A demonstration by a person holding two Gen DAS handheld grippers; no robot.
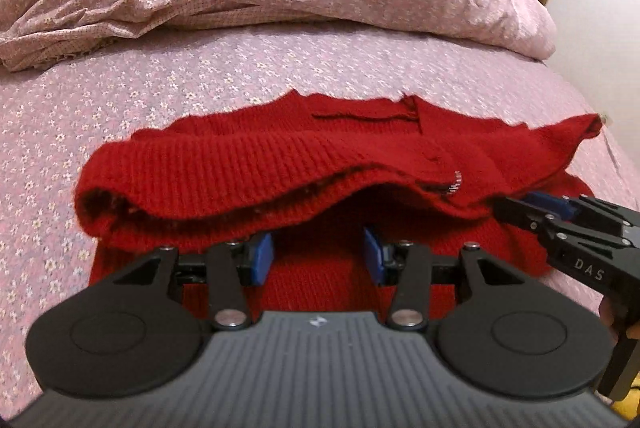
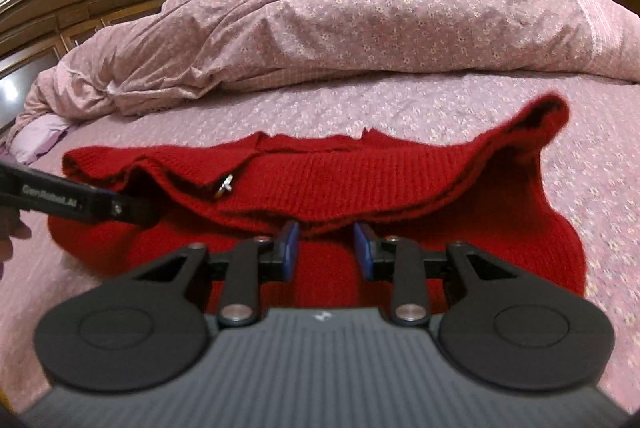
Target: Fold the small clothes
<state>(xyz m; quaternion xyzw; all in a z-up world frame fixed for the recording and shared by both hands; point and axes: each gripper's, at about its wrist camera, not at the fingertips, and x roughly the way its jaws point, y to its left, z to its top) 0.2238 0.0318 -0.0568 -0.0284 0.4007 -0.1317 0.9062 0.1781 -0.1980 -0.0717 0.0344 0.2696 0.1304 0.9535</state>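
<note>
Left gripper [image 1: 318, 255]: jaws apart w/ a clear gap, blue pads [image 1: 262, 259] holding nothing; red ribbed knit garment [image 1: 280, 164] shows between them, its folded-over top layer hanging just beyond the tips. Right gripper [image 2: 326, 248]: jaws also apart, narrower gap, blue pads [image 2: 289, 246] empty, tips right at the garment's near folded edge.

In the left wrist view the right gripper [image 1: 520, 206] comes in from the garment's right side, tip at the fold edge; can't tell there if it touches the cloth. In the right wrist view the left gripper [image 2: 132, 210] enters at the garment's left edge.

Garment lies flat on the pink floral bedsheet [image 2: 400, 100], partly folded over itself, small metal zip pull [image 2: 224, 185] on the top layer. Rumpled pink floral duvet [image 2: 360, 24] heaped beyond the garment; dark wood headboard [image 2: 80, 0] further left of it.
</note>
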